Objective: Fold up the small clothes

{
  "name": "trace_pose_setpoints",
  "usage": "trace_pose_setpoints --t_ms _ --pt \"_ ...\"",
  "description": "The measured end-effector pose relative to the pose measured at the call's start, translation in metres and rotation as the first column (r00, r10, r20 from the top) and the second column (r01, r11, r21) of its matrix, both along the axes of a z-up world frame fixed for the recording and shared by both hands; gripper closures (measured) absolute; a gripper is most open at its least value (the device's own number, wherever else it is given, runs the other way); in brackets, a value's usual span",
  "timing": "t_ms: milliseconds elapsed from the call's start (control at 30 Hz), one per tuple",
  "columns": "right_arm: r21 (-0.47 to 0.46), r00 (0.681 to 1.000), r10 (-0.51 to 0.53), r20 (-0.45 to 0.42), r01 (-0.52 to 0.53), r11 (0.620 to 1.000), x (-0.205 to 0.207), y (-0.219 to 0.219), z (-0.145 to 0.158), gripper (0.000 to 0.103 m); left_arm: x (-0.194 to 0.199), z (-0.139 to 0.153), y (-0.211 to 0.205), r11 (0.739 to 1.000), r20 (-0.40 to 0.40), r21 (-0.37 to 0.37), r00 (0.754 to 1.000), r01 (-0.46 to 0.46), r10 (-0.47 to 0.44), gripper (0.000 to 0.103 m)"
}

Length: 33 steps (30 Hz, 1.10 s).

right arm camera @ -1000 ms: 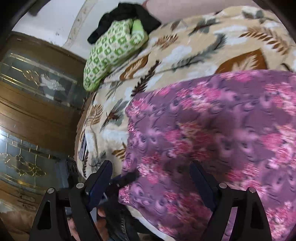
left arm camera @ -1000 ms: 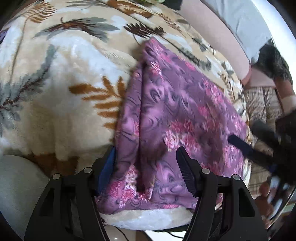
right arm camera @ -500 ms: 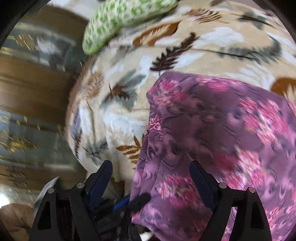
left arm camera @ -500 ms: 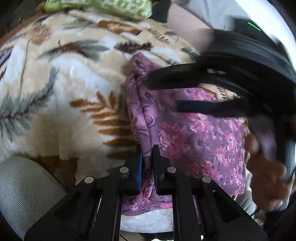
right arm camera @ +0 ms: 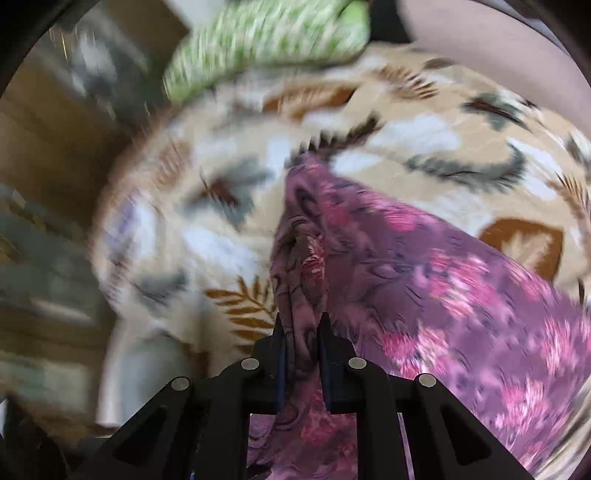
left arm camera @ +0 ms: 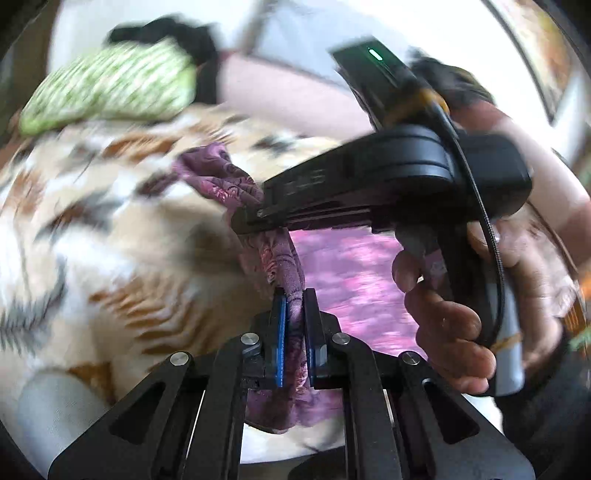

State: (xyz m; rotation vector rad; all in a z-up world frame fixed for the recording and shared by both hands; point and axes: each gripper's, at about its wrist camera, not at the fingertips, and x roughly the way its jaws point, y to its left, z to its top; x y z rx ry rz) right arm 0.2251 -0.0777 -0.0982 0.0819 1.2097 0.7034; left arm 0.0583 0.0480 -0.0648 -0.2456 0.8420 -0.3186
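A purple garment with pink flowers (right arm camera: 443, 280) lies on a leaf-patterned blanket (right arm camera: 443, 122). One edge is pulled up into a bunched ridge (left arm camera: 221, 177). My left gripper (left arm camera: 293, 295) is shut on a fold of that edge, with cloth pinched between its blue pads. The jaws of my right gripper (right arm camera: 300, 321) are closing, and a thick fold of the same garment is squeezed between the pads. In the left wrist view the right gripper's black housing (left arm camera: 406, 166) crosses above the garment, held by a person's hand (left arm camera: 461, 332). Both views are blurred by motion.
A green-and-white patterned bundle (left arm camera: 110, 85) lies at the blanket's far end, with a black garment (left arm camera: 177, 33) behind it and a pink bolster (left arm camera: 288, 92) beside it. Dark wooden furniture with glass panels (right arm camera: 55, 147) stands left of the bed.
Both grippers went from open around the garment's edge to closed on it, the left first. Both have risen, lifting the edge off the blanket into a ridge.
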Motion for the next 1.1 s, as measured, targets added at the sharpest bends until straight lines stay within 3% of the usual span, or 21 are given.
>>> trace_pose_setpoints --t_ms 67,133,267,467,533,600,667,800,867,933,1000,1067,1100 --pt "0.139 0.998 -0.063 -0.003 0.063 0.988 -0.006 -0.058 0.02 0.089 0.001 0.016 -0.038 0.996 0.022 0.029 0.996 0.086 -0.086 0.095" --pt "0.219 0.992 -0.123 -0.008 0.122 0.968 -0.012 -0.108 0.028 0.089 0.005 0.024 -0.078 0.984 0.032 0.049 0.985 0.169 -0.17 0.095" --pt "0.302 0.969 -0.247 -0.017 0.241 0.922 -0.017 -0.202 0.021 0.089 0.019 0.021 -0.149 0.954 0.015 0.076 0.956 0.29 -0.292 0.095" --pt "0.363 0.89 -0.435 -0.139 0.454 0.813 -0.014 -0.314 -0.033 0.089 0.047 -0.039 -0.242 0.907 -0.147 0.111 0.909 0.407 -0.391 0.096" --pt "0.351 0.852 -0.49 -0.183 0.522 0.777 -0.013 -0.339 -0.059 0.089 0.055 -0.064 -0.259 0.894 -0.201 0.14 0.897 0.425 -0.395 0.096" --pt "0.349 0.82 -0.52 -0.239 0.572 0.742 -0.012 -0.355 -0.084 0.09 0.058 -0.088 -0.268 0.89 -0.254 0.115 0.879 0.441 -0.403 0.096" --pt "0.323 0.799 -0.533 -0.279 0.6 0.732 -0.013 -0.359 -0.105 0.091 0.058 -0.103 -0.275 0.883 -0.268 0.126 0.872 0.452 -0.408 0.096" --pt "0.32 0.783 -0.577 -0.235 0.622 0.714 -0.024 -0.353 -0.101 0.091 0.052 -0.121 -0.284 0.873 -0.299 0.144 0.861 0.467 -0.411 0.096" --pt "0.351 0.788 -0.586 -0.189 0.611 0.709 -0.028 -0.351 -0.089 0.09 0.048 -0.115 -0.283 0.868 -0.298 0.132 0.855 0.478 -0.425 0.096" --pt "0.374 0.81 -0.567 -0.15 0.577 0.726 -0.032 -0.346 -0.074 0.082 0.039 -0.1 -0.271 0.86 -0.285 0.094 0.842 0.501 -0.459 0.095" --pt "0.362 0.822 -0.561 -0.097 0.554 0.749 -0.032 -0.34 -0.064 0.034 0.033 -0.08 -0.251 0.862 -0.248 0.052 0.842 0.505 -0.479 0.094" --pt "0.369 0.829 -0.559 -0.014 0.524 0.768 -0.032 -0.335 -0.051 0.022 0.033 -0.06 -0.231 0.868 -0.213 0.045 0.854 0.494 -0.475 0.086" --pt "0.363 0.838 -0.545 0.0 0.508 0.781 -0.029 -0.334 -0.049 0.022 0.037 -0.049 -0.217 0.877 -0.187 0.044 0.867 0.478 -0.462 0.08"
